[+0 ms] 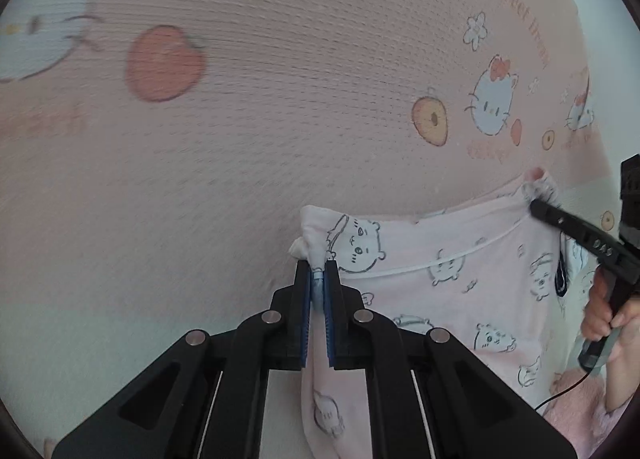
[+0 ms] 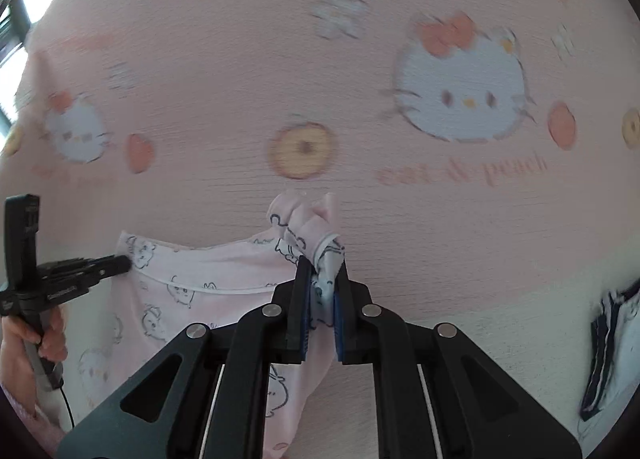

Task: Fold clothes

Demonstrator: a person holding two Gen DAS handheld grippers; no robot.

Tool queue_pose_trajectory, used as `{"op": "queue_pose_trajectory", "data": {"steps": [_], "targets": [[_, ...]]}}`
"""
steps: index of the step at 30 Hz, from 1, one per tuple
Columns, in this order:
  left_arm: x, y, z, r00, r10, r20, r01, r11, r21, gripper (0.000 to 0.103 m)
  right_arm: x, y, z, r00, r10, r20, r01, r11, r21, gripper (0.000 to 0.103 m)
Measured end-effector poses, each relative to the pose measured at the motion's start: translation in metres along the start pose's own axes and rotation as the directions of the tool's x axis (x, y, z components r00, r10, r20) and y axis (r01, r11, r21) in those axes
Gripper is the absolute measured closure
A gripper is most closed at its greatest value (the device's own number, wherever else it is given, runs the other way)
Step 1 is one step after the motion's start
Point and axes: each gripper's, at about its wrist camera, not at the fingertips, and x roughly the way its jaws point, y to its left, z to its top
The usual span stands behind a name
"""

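Observation:
A pale pink garment (image 1: 460, 291) printed with small cartoon bears and trimmed with a white line hangs stretched between both grippers above a pink mat. My left gripper (image 1: 319, 279) is shut on one top corner of it, cloth bunched between the blue pads. At the other top corner, seen at the right of the left wrist view, is my right gripper (image 1: 536, 205). In the right wrist view the right gripper (image 2: 322, 279) is shut on a crumpled corner of the garment (image 2: 208, 299), and the left gripper (image 2: 124, 263) pinches the far corner at the left.
A pink mat (image 1: 280, 99) with cat faces, peaches and lettering covers the surface below. A dark-trimmed white cloth item (image 2: 612, 347) lies at the right edge of the right wrist view. A person's hand (image 1: 604, 315) holds each gripper handle, with a thin black cable (image 1: 560, 391) trailing.

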Motion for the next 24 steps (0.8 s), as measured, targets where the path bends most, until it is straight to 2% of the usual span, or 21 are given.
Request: {"op": "queue_pose_trajectory", "data": {"steps": [1, 3, 5, 6, 9, 11, 12, 14, 17, 19, 21, 22, 24], "targets": [[0.005, -0.001, 0.003, 1.0, 0.013, -0.014, -0.013, 1.0, 0.005, 0.092, 0.015, -0.004, 0.0, 1.0, -0.018, -0.024, 0.018, 1.0, 0.003, 0.093], [0.009, 0.0, 0.009, 0.999, 0.024, -0.025, -0.024, 1.0, -0.005, 0.087, 0.044, -0.011, -0.002, 0.994, -0.057, -0.095, 0.057, 0.998, 0.002, 0.08], [-0.012, 0.002, 0.001, 0.997, 0.071, 0.003, -0.071, 0.997, -0.018, 0.067, 0.053, -0.018, -0.008, 0.99, -0.064, -0.124, 0.071, 0.996, 0.055, 0.073], [-0.026, 0.002, -0.006, 0.994, 0.108, 0.024, -0.108, 0.994, -0.013, 0.066, 0.04, -0.02, -0.01, 0.995, -0.036, -0.091, 0.045, 0.994, 0.095, 0.063], [-0.066, 0.006, -0.038, 0.991, 0.132, 0.027, -0.13, 0.989, -0.072, 0.065, -0.006, -0.023, -0.025, 1.0, 0.013, -0.004, -0.012, 0.984, 0.176, 0.063], [-0.086, 0.009, -0.072, 0.995, 0.101, -0.014, -0.102, 0.98, -0.172, 0.064, -0.042, -0.022, -0.045, 0.999, 0.023, 0.037, -0.03, 0.98, 0.198, 0.063], [-0.094, 0.008, -0.092, 0.996, 0.083, -0.029, -0.087, 0.972, -0.219, 0.064, -0.058, -0.02, -0.061, 0.999, 0.033, 0.035, -0.04, 0.977, 0.209, 0.059], [-0.109, 0.005, -0.137, 0.998, 0.042, -0.05, -0.055, 0.952, -0.302, 0.064, -0.079, -0.014, -0.101, 0.996, 0.093, -0.003, -0.09, 0.967, 0.238, 0.052], [-0.124, -0.004, -0.204, 0.997, -0.014, -0.072, -0.014, 0.926, -0.376, 0.064, -0.097, 0.0, -0.168, 0.98, 0.173, -0.097, -0.144, 0.957, 0.251, 0.05], [-0.125, -0.008, -0.245, 0.994, -0.043, -0.099, 0.0, 0.918, -0.397, 0.064, -0.102, 0.018, -0.212, 0.972, 0.167, -0.164, -0.134, 0.971, 0.196, 0.05], [-0.123, -0.011, -0.279, 0.992, -0.062, -0.114, 0.007, 0.903, -0.43, 0.064, -0.103, 0.032, -0.243, 0.971, 0.104, -0.214, -0.081, 0.99, 0.112, 0.05], [-0.12, -0.012, -0.292, 0.99, -0.094, -0.103, 0.036, 0.887, -0.461, 0.064, -0.102, 0.039, -0.255, 0.971, 0.077, -0.228, -0.062, 0.995, 0.072, 0.05], [-0.111, -0.01, -0.315, 0.981, -0.186, -0.058, 0.126, 0.833, -0.538, 0.064, -0.101, 0.05, -0.27, 0.972, 0.04, -0.233, -0.036, 0.999, 0.02, 0.05]]}}
